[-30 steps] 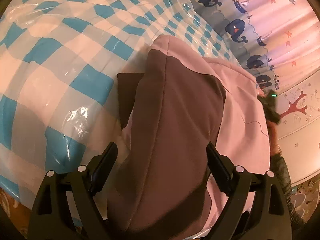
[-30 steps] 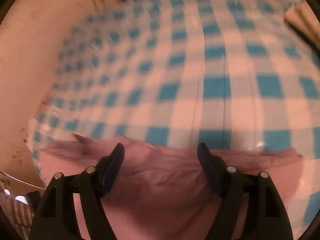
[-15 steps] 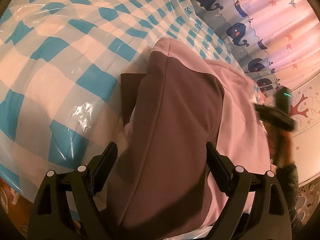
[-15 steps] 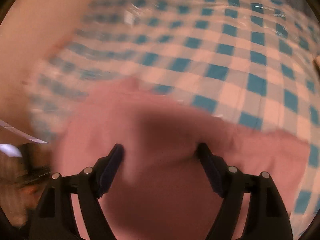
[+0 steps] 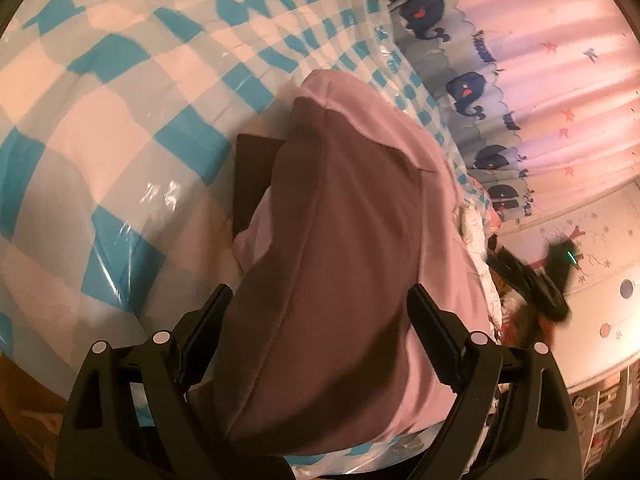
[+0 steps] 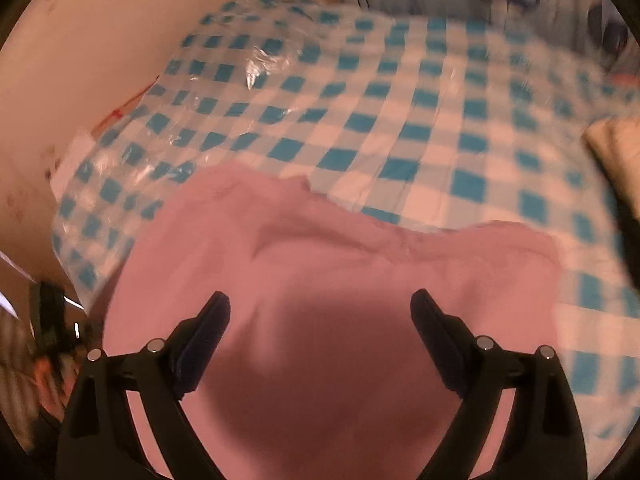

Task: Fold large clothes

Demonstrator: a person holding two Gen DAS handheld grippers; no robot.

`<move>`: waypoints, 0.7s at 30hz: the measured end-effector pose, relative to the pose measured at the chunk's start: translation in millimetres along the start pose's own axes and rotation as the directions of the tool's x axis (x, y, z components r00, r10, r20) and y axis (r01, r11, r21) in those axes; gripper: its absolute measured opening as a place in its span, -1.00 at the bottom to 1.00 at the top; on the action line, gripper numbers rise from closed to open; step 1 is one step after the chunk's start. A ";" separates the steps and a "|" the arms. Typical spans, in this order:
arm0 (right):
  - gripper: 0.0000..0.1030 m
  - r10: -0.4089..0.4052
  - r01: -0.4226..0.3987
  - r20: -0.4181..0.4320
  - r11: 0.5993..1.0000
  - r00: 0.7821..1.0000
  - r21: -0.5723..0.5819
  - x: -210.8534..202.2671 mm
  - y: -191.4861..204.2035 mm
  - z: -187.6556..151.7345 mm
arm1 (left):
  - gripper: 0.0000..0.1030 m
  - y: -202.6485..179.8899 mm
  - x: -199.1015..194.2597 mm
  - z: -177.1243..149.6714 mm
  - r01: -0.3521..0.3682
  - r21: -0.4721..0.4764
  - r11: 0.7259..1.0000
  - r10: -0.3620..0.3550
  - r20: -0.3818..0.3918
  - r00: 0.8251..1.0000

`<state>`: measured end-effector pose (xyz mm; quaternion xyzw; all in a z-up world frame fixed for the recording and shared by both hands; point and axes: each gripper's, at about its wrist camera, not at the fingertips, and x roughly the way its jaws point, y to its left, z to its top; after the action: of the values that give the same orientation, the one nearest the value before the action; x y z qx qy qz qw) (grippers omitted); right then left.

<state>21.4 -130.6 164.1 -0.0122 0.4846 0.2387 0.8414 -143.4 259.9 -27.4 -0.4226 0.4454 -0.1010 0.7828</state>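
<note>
A pink garment (image 5: pixel 352 248) lies folded on a table under a blue-and-white checked plastic cloth (image 5: pixel 120 120). My left gripper (image 5: pixel 320 320) is open, its fingers spread either side of the garment's near end, holding nothing. In the right wrist view the same pink garment (image 6: pixel 320 280) fills the lower half, with my right gripper (image 6: pixel 320 320) open just above it and casting a shadow on it. The right gripper also shows at the right edge of the left wrist view (image 5: pixel 532 284), blurred.
A curtain with whale prints (image 5: pixel 500 80) hangs beyond the table's far side. A beige wall (image 6: pixel 80 40) stands at the left in the right wrist view. A folded beige cloth (image 6: pixel 612 148) lies at the table's right edge. A dark flat patch (image 5: pixel 252 184) lies left of the garment.
My right gripper has swung back from the table's edge over the garment, which now fills more of its view. The left gripper has hardly moved and stays open.
</note>
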 end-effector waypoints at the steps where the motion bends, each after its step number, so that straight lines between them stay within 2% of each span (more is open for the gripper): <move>1: 0.70 -0.026 0.027 0.017 0.999 1.000 -0.023 -6.8 8.9 -8.8 | 0.64 2.3 4.0 -0.7 0.007 -0.015 1.000 -0.007 -0.012 1.000; 3: 0.70 -0.087 0.087 0.016 0.995 0.996 -0.054 -4.5 23.6 -27.5 | 0.65 5.4 11.9 -2.1 0.002 -0.031 1.000 -0.002 -0.013 1.000; 5: 0.71 -0.161 0.155 -0.052 0.982 0.986 -0.108 20.6 33.4 -46.6 | 0.58 7.9 16.4 -2.5 0.017 -0.058 0.998 -0.018 0.000 1.000; 7: 0.84 -0.220 0.207 -0.093 0.969 0.971 -0.138 55.3 37.7 -66.6 | 0.27 6.5 16.2 -3.4 0.058 -0.070 0.996 -0.058 0.004 0.998; 9: 0.84 -0.252 0.235 -0.098 0.959 0.963 -0.155 63.0 40.1 -71.1 | 0.08 1.5 13.6 -5.8 0.055 -0.052 0.997 -0.055 0.008 0.998; 11: 0.83 -0.246 0.233 -0.085 0.963 0.966 -0.136 47.9 39.5 -66.1 | -0.03 1.5 11.8 -4.9 0.057 -0.048 0.997 -0.057 0.009 0.998; 15: 0.83 -0.160 0.162 0.040 0.985 0.986 -0.057 2.8 46.3 -65.5 | -0.04 4.3 13.5 -4.9 0.061 -0.053 0.997 -0.060 0.015 0.998; 17: 0.83 -0.166 0.167 0.017 0.983 0.986 -0.081 12.0 53.5 -70.2 | -0.04 7.3 14.0 -4.7 0.066 -0.060 0.996 -0.065 0.017 0.998; 18: 0.88 -0.178 0.170 -0.059 0.979 0.982 -0.117 38.8 54.9 -79.7 | -0.03 7.8 14.9 -4.9 0.071 -0.062 0.996 -0.071 0.015 0.997; 19: 0.88 -0.178 0.167 -0.077 0.977 0.981 -0.130 50.2 54.7 -83.8 | -0.02 7.8 15.0 -4.8 0.072 -0.058 0.996 -0.071 0.007 0.997; 21: 0.88 -0.110 0.104 -0.082 0.992 0.991 -0.072 40.9 43.8 -79.2 | 0.03 7.1 13.8 -5.5 0.059 -0.046 0.997 -0.059 0.004 0.998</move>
<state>-43.8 -95.8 97.8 -0.0769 0.5105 0.2086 0.8306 -141.2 253.8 -42.5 -0.4535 0.4340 -0.1134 0.7701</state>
